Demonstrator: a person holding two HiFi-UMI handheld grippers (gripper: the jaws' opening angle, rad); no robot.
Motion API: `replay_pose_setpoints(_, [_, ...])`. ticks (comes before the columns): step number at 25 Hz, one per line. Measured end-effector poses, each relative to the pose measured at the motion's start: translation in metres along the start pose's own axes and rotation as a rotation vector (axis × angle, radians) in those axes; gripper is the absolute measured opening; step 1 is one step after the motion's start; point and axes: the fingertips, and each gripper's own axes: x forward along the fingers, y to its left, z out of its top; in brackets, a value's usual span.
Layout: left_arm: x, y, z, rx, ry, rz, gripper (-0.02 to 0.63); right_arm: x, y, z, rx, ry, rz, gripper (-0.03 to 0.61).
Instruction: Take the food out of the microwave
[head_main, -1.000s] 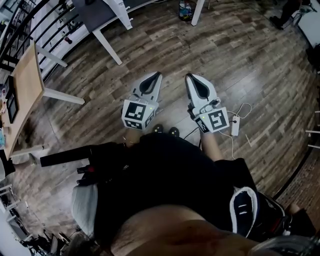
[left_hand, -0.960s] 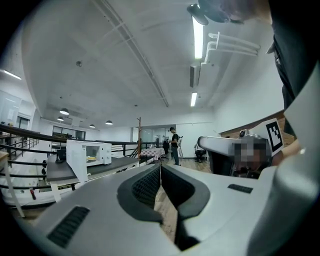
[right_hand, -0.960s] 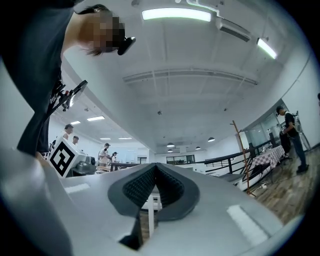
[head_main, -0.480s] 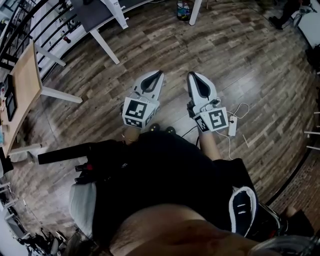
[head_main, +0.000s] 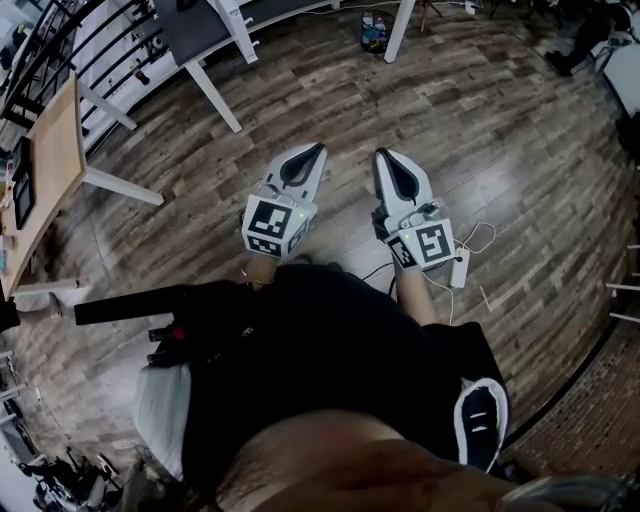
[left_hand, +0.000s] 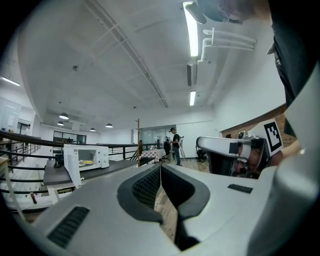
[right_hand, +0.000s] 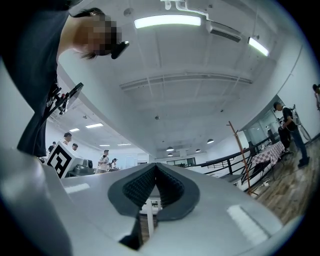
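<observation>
1. One view alone, the left gripper view, shows us the microwave; it sits far left and small, a white box on a dark tabletop behind a black railing.
2. Its door hangs open toward us; inside, the food is only a flat yellow patch low in the cavity; we cannot tell what dish it is, or whether a plate lies under it.
3. Next comes the left gripper, held level over the wooden floor and well apart from the microwave; its jaws are together, the dark ribbed pads meeting at the tip with nothing between them.
4. Just beside it, the right gripper tilts slightly upward; its jaws are likewise pressed together on nothing.
5. Each gripper's cube bears black-and-white square markers; we read no words on them.
6. Dark clothing fills the lower head view and cuts off both forearms behind the cubes.
7. At the right, a white adapter lies on the floor with a thin cable looping from it; the right gripper's cube partly covers the cable.
</observation>
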Motion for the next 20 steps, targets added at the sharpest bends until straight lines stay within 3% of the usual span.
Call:
replay_pose_setpoints(12, [0.011, 0.000, -0.008, -0.001, -0.001, 0.023, 0.008, 0.000, -0.014, -0.008, 0.076, -0.018, -0.009, 0.000])
replay_pose_setpoints(20, [0.035, 0.032, -0.007, -0.014, -0.007, 0.038, 0.008, 0.036, -0.030, -0.016, 0.080, -0.015, 0.013, 0.000])
